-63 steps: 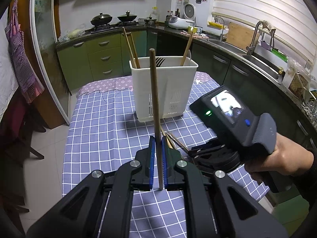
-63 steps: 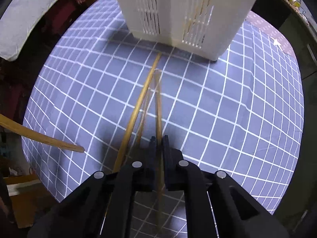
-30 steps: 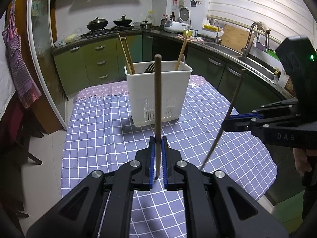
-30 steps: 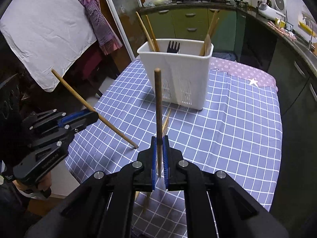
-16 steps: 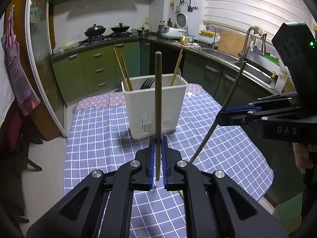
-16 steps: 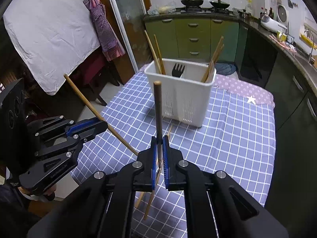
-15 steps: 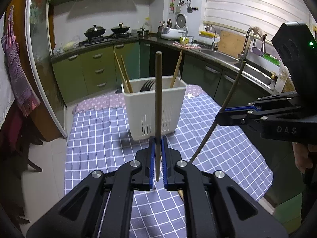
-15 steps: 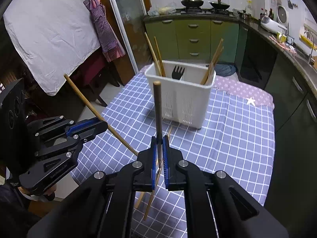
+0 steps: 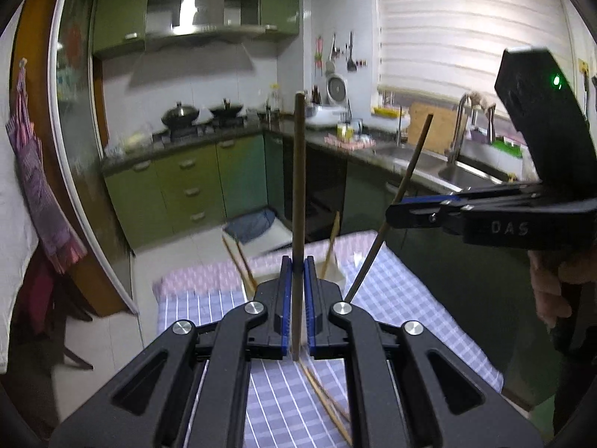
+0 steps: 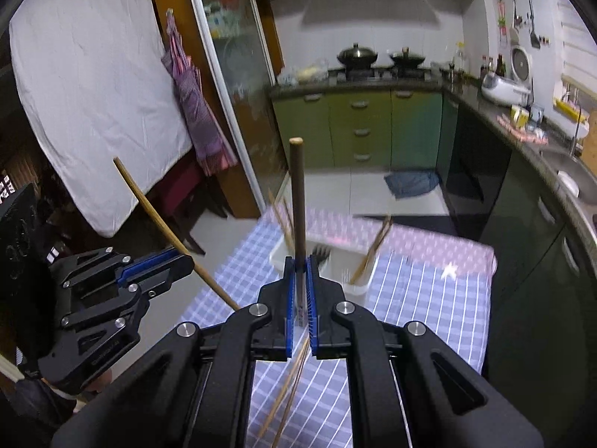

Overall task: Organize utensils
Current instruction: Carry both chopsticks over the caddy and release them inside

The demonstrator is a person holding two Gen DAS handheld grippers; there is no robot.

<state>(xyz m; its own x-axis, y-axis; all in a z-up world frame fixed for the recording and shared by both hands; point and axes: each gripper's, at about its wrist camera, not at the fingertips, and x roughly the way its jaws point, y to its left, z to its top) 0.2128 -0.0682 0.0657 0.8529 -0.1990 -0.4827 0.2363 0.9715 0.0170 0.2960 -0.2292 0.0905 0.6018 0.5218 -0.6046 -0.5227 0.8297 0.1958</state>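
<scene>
Left tongs clamped on a dark wooden chopstick, held upright between the blue pads, its blunt end high above the jaws. Right tongs likewise clamped on a second chopstick, standing straight up from the pads, round tip at the top.

From the left wrist view: right tongs off to the right and above, pinching the second chopstick at a slant. From the right wrist view: left tongs off to the left, gripping the pale-looking chopstick tilted across the pads.

Just beyond and below both tongs, white utensil holder on the table, blurred, under a purple checked cloth. Inside the holder: a black fork near the middle, chopsticks leaning at the left and right ends. Two more loose chopsticks lying on the cloth directly beneath the right tongs, close together. Right hand visible at the far right edge of the left wrist view.
</scene>
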